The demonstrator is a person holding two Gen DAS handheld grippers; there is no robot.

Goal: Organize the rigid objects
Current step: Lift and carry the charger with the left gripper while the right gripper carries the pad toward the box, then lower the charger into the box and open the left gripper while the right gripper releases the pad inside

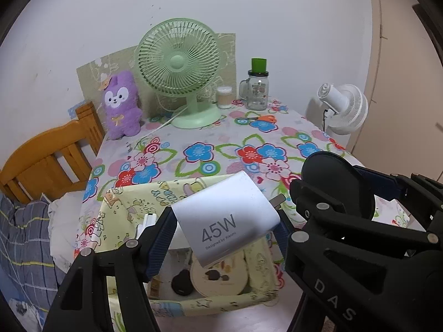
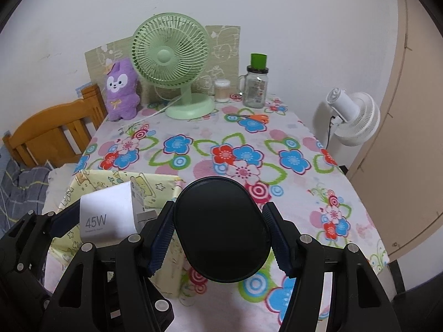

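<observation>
**Two things held over the flowery worktop**

The worktop point(image 2: 277, 138) has a cloth with big bright flowers and stands against a white wall. At the back I see a green fan point(image 1: 180, 74), a purple plush toy point(image 1: 120, 105), a small cup point(image 1: 224, 96), a glass jar point(image 1: 257, 94) with a green lid, and orange scissors point(image 1: 260, 118) lying flat. A white fan point(image 2: 354, 116) stands off to the right of the worktop. A wooden bed frame point(image 1: 49, 155) is on the left.

My left gripper point(image 1: 224, 235) has its jaws pressed on a white charger point(image 1: 229, 218). It says 45W on it. I hold it up in the air, tilted, right above a yellow box point(image 1: 124, 210). In the box lie a round cream thing point(image 1: 218, 279) and a small black thing point(image 1: 181, 282).

My right gripper point(image 2: 221, 238) has its jaws pressed on both sides of a black oval thing point(image 2: 221, 229). I hold it above the worktop, just to the right of the box. My two grippers are close, side by side.
</observation>
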